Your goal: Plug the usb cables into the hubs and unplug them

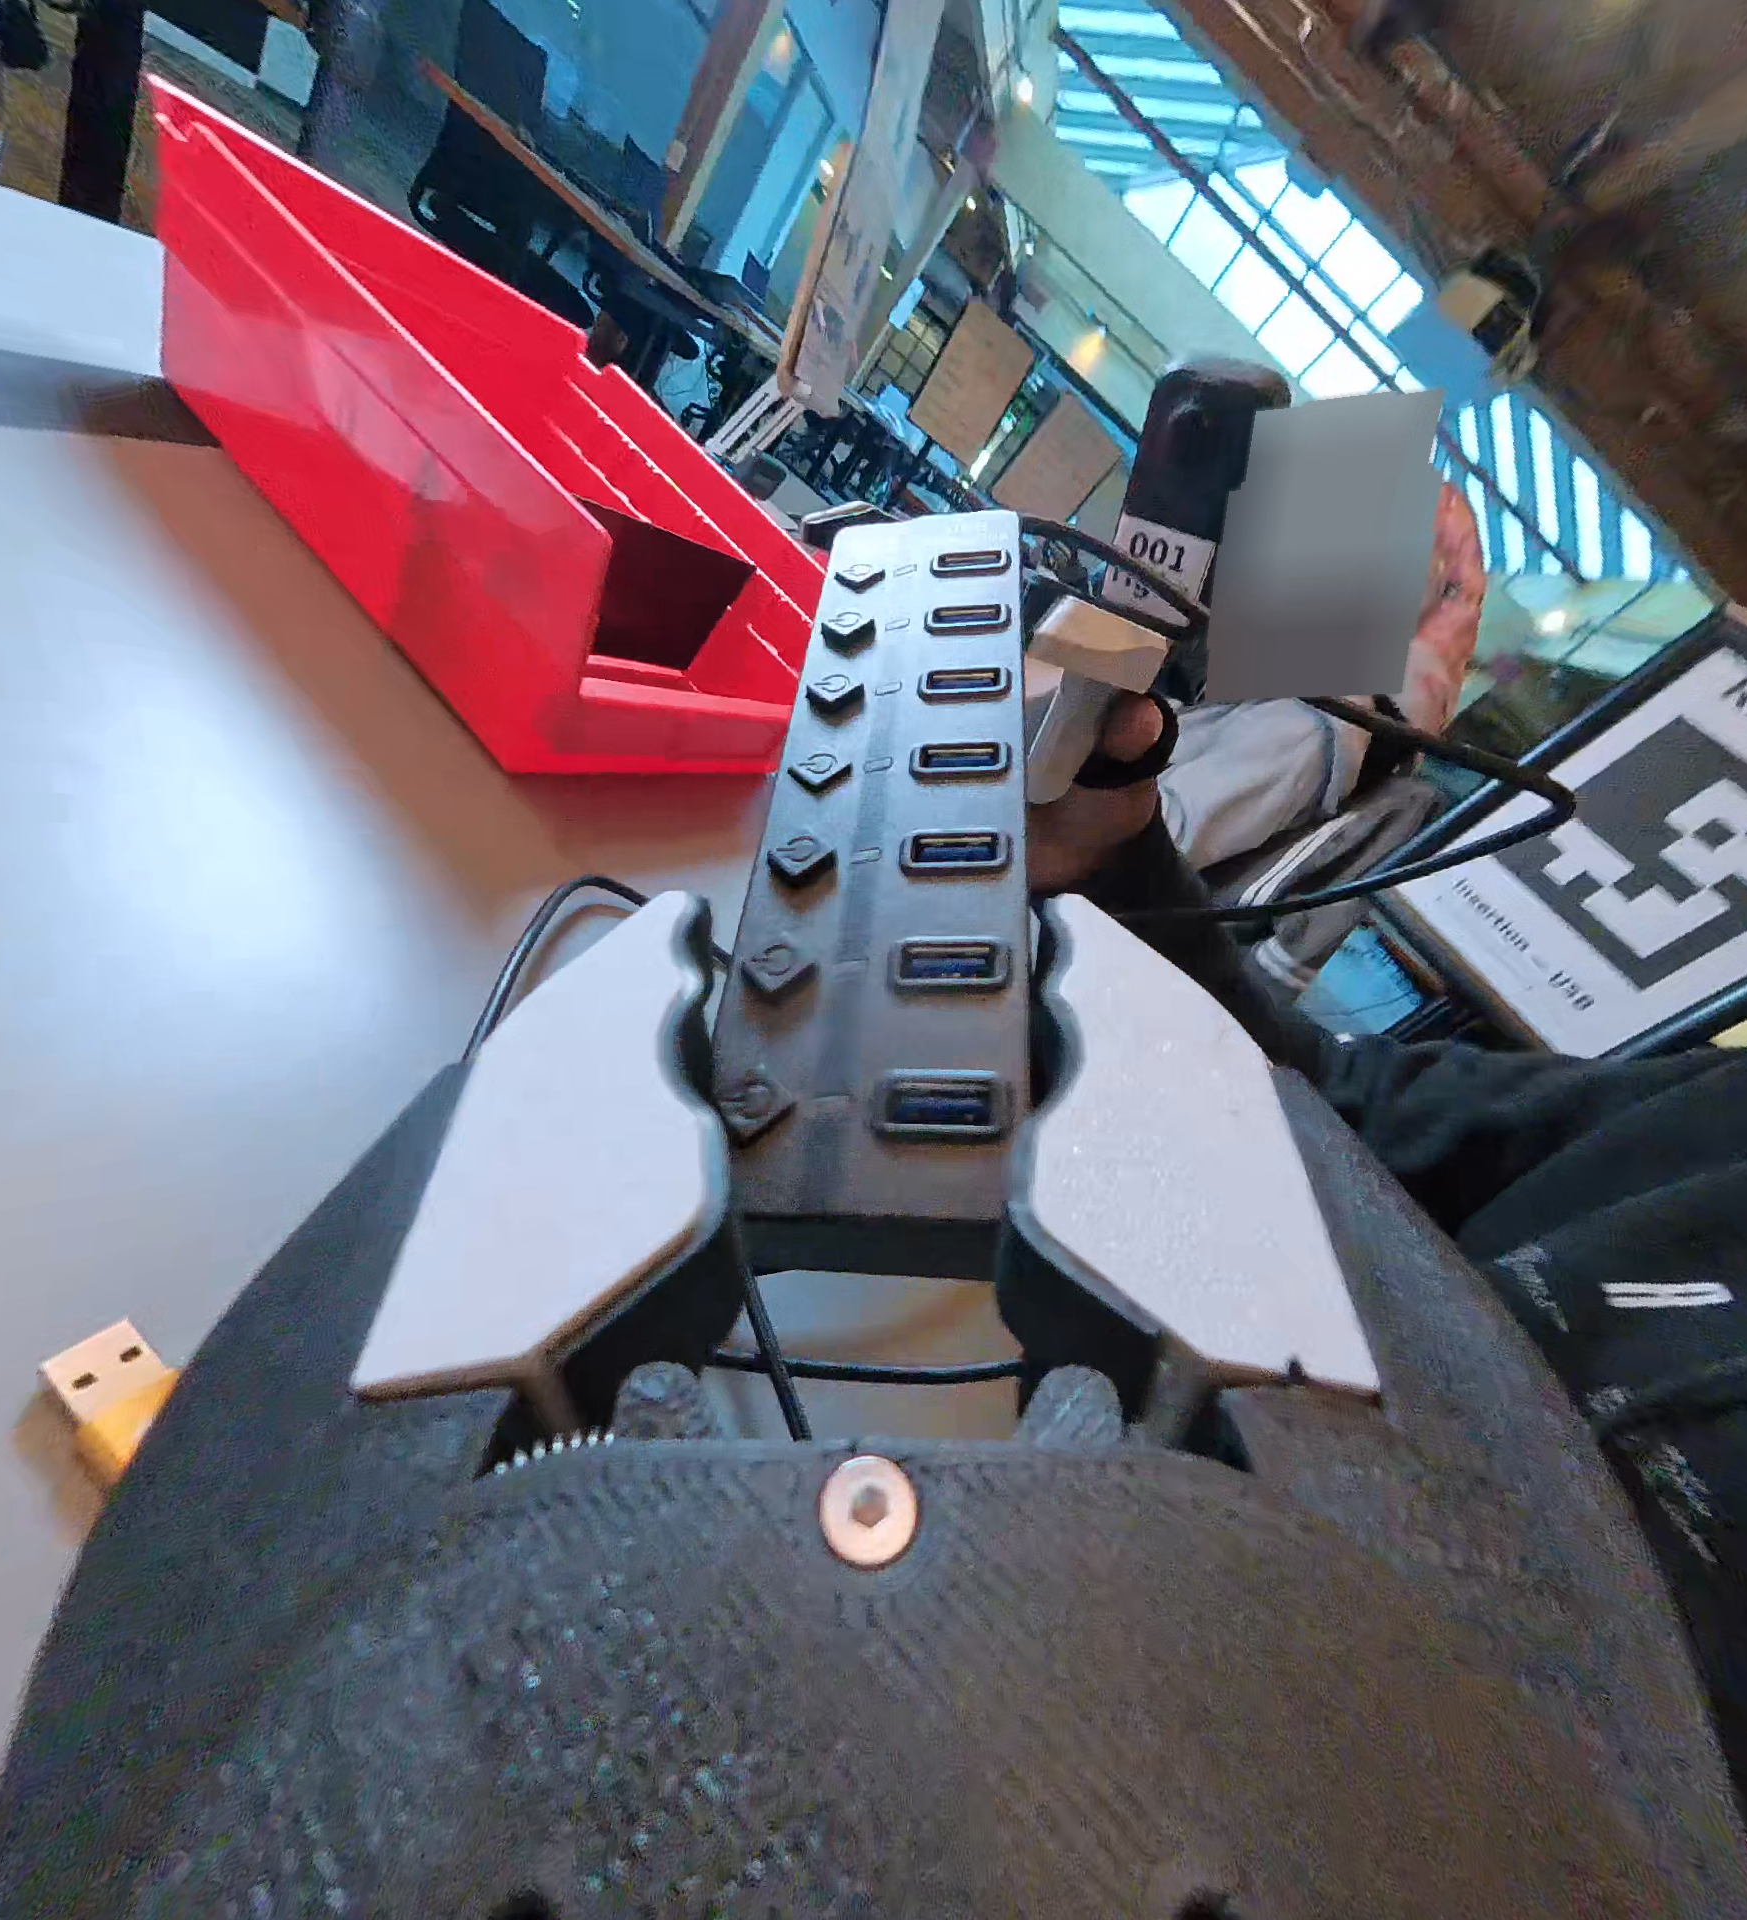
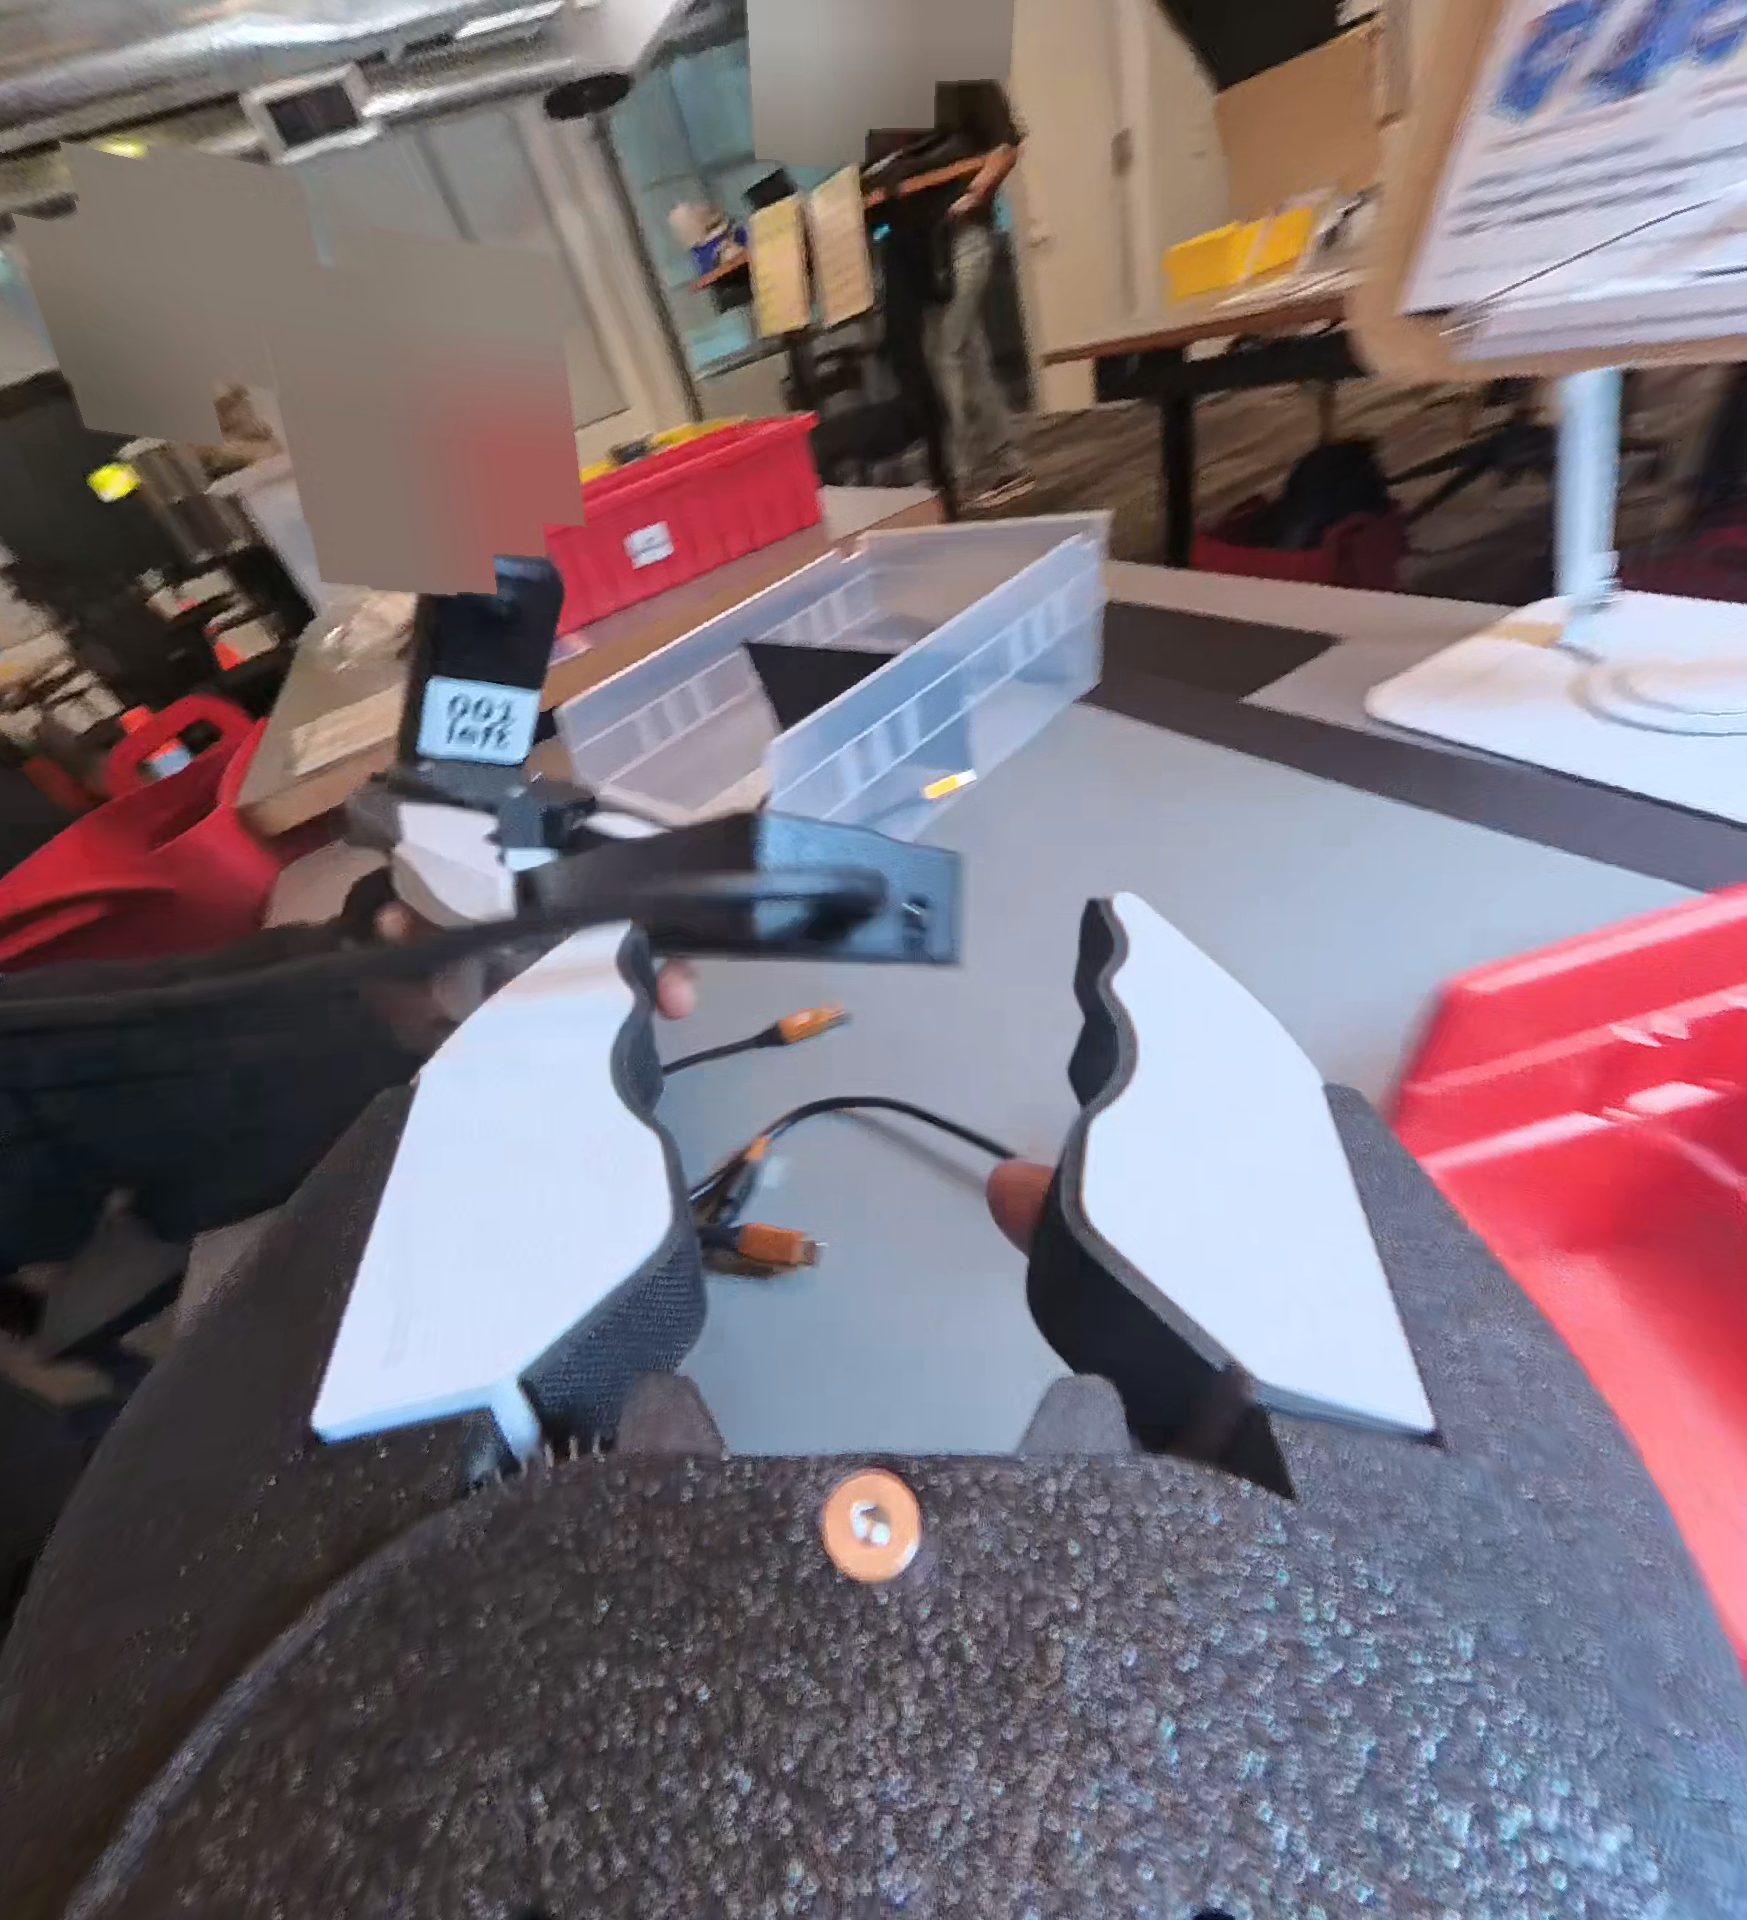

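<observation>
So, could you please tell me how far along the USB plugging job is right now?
Done: the left gripper is shut on the black USB hub and holds it above the table. In hand: the right gripper is open and empty over the orange-tipped cables. Left: all seven ports visible in the left wrist view are empty, so every plugging and unplugging remains.

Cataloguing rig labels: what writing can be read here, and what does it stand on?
I don't copy writing; its bearers:
White tag on a far black handle: legible.
White fiducial-marker board: legible print.
White sticker on the far red plastic crate: blurred.
Poster on the white stand: blurred.
Long black USB hub: power symbols only.
</observation>
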